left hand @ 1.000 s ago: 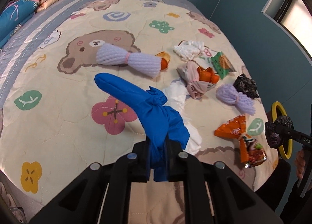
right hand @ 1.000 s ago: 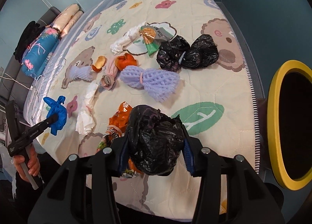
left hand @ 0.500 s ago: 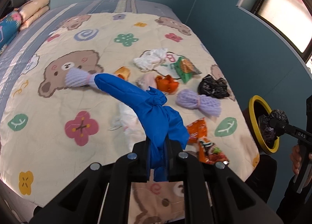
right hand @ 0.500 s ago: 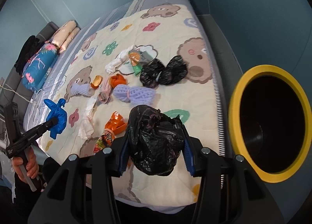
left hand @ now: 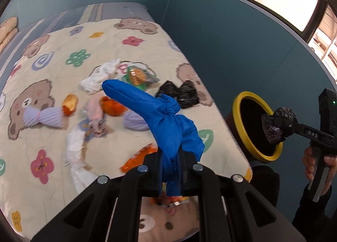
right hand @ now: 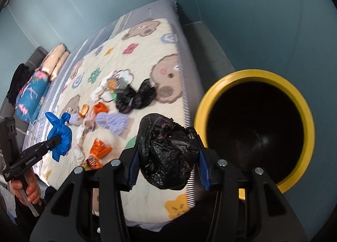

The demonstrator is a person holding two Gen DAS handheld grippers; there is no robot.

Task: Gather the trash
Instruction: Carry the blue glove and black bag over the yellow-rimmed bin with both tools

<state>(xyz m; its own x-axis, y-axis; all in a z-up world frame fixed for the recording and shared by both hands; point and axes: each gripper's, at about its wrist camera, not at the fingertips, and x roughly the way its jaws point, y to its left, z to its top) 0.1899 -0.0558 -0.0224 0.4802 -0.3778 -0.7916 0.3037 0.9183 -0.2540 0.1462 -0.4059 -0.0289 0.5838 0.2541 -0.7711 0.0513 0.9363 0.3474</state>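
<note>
two loads are pinched: right gripper [right hand: 166,153] jaws clamp the black bag [right hand: 166,153] beside the yellow-rimmed bin [right hand: 254,132] at 3 o'clock; centre over its mouth before releasing. left gripper [left hand: 170,170] jaws grip the blue bag [left hand: 168,124] above the bed [left hand: 42,136].

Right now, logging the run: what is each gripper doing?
Left gripper: jaws closed on the blue knotted bag.
Right gripper: jaws closed on the crumpled black bag, near the yellow-rimmed bin.
</note>
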